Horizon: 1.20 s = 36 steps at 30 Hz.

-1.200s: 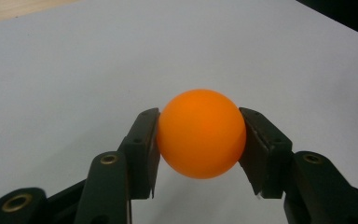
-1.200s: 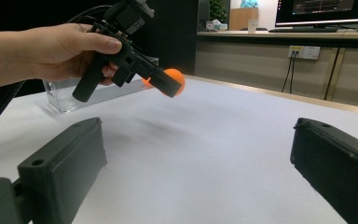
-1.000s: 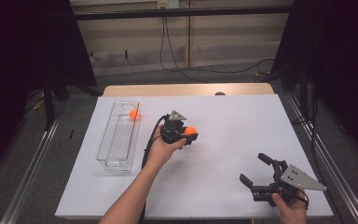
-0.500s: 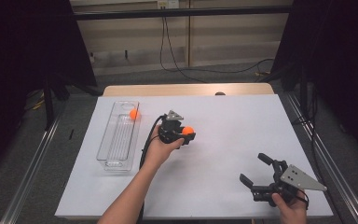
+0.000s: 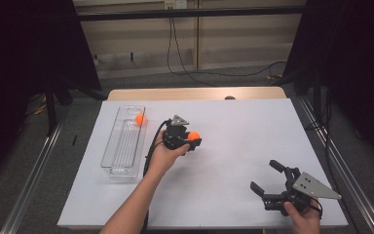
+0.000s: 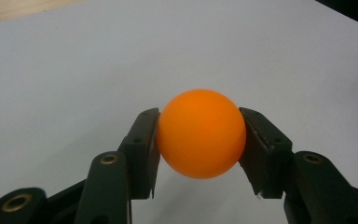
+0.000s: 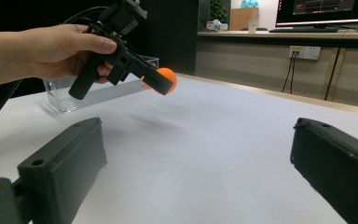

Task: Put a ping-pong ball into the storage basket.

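An orange ball [image 6: 200, 133] sits clamped between the two black jaws of my left gripper [image 6: 200, 140], held a little above the white table sheet. From above, that left gripper [image 5: 191, 141] with the ball [image 5: 194, 136] hovers near the table's middle, just right of the clear tray [image 5: 112, 153]. A second orange ball [image 5: 140, 119] lies in the tray's far end. My right gripper [image 5: 269, 178] rests near the front right of the sheet, jaws wide apart with nothing between them. In the right gripper view its jaws frame bare sheet, and the left gripper [image 7: 161, 81] with its ball [image 7: 168, 74] hangs farther off.
The white sheet [image 5: 243, 126] covers most of the wooden table [image 5: 195, 93]. A cable trails from the left gripper along the forearm. Metal rails run along both sides of the table. Dark curtains stand at left and right.
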{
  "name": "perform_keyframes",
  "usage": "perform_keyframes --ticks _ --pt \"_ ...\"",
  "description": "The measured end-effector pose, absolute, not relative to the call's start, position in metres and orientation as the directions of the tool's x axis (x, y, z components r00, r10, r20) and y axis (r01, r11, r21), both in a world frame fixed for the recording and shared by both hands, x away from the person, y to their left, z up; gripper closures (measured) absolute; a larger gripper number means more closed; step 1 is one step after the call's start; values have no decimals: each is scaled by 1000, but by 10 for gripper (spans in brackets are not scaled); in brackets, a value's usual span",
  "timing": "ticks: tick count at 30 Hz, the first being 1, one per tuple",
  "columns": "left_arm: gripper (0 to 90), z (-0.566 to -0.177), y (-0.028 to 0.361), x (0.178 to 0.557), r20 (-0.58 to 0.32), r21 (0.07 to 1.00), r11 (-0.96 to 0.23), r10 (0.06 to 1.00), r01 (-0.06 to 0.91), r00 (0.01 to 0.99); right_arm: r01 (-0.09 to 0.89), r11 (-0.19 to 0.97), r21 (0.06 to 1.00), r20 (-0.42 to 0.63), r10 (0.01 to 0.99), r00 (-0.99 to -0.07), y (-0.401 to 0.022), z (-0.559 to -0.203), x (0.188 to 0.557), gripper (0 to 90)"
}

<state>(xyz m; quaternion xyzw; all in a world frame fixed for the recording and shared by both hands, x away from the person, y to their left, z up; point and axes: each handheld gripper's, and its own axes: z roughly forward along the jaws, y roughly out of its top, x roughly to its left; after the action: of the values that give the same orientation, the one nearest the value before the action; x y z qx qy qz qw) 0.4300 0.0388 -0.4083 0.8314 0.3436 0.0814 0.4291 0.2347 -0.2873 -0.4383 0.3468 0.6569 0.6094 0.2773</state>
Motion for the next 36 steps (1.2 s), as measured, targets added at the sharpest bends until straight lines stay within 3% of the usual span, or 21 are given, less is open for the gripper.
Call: perform_keyframes --ticks 36 --pt "510 -404 52 428 -161 792 -361 654 493 739 115 21 993 54 792 -608 -287 -439 235 24"
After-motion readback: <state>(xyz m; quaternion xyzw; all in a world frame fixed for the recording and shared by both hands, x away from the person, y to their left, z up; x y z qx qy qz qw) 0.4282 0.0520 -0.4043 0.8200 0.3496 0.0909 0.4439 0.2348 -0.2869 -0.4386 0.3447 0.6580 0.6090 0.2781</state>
